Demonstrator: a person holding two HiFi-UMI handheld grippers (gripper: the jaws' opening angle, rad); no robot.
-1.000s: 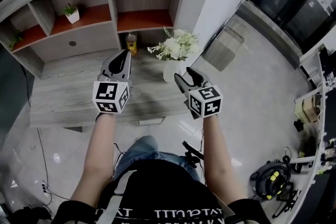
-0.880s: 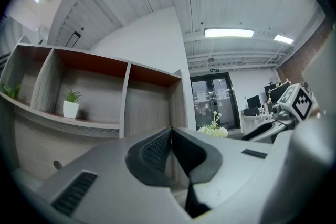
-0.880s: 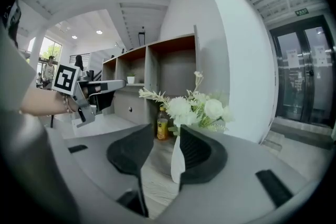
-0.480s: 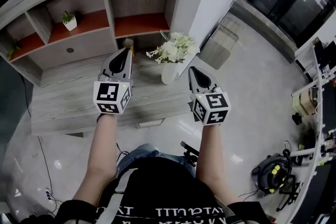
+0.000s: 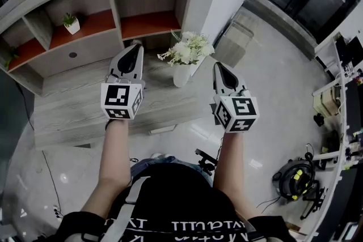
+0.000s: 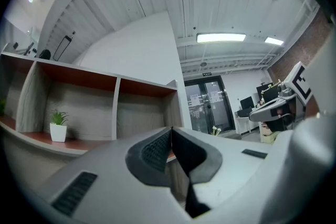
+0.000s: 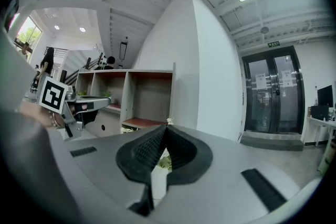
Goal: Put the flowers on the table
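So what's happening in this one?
A person stands over a low wooden table with a gripper in each hand. The flowers, in a white vase, are standing on the table. The left gripper and right gripper are held either side of the vase, both shut and empty, touching nothing.

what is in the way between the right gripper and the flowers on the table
Nothing visible. The right gripper, jaws shut and empty, hangs just right of the flowers in their white vase on the table, with open air between. The left gripper, also shut, is on the other side.
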